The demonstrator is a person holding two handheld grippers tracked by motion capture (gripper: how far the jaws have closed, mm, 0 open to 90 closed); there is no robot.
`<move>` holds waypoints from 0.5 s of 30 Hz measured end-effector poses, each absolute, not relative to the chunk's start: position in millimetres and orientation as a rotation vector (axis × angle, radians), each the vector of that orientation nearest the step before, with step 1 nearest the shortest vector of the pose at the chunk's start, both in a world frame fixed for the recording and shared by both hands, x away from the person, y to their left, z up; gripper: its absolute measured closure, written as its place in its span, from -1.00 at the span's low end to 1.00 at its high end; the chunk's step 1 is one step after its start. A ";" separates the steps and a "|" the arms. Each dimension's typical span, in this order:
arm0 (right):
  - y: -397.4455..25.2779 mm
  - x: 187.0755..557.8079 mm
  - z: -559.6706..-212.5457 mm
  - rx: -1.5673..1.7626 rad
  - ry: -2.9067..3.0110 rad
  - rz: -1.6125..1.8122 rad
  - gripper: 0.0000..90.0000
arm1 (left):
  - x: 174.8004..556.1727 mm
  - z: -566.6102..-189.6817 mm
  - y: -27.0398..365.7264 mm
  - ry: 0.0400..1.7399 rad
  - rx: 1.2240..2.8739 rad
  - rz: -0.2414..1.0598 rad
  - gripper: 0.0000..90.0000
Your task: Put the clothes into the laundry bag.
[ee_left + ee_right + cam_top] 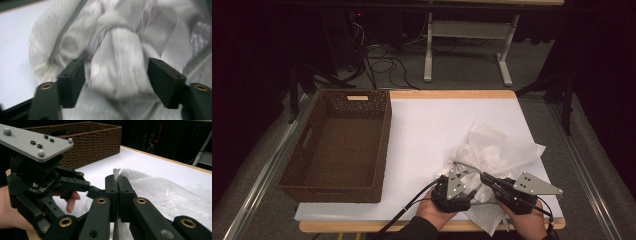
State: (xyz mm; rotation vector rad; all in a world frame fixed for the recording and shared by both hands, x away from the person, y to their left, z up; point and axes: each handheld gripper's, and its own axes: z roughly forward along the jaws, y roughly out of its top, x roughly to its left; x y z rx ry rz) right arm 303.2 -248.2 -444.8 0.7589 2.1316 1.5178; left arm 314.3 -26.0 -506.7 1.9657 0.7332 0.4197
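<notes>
- High view: at the near edge of the table (452, 97), both hands bring their tools to a crumpled white cloth (499, 150) lying right of centre.
- The right gripper (117, 182) has its jaws pressed together, a fold of the cloth pinched between them.
- The left gripper (116, 80) stands wide open, its jaws either side of a bunched ridge of cloth.
- Farther left sits a brown wicker basket (382, 135), well apart from the cloth.

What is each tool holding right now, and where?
Right tool is shut on an edge fold of the white cloth; left tool is open, straddling a bunched fold.
</notes>
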 end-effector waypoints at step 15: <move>-246.5 303.7 -447.2 0.757 2.151 1.508 0.99 | 330.9 -518.3 -41.3 0.774 2.075 0.365 0.32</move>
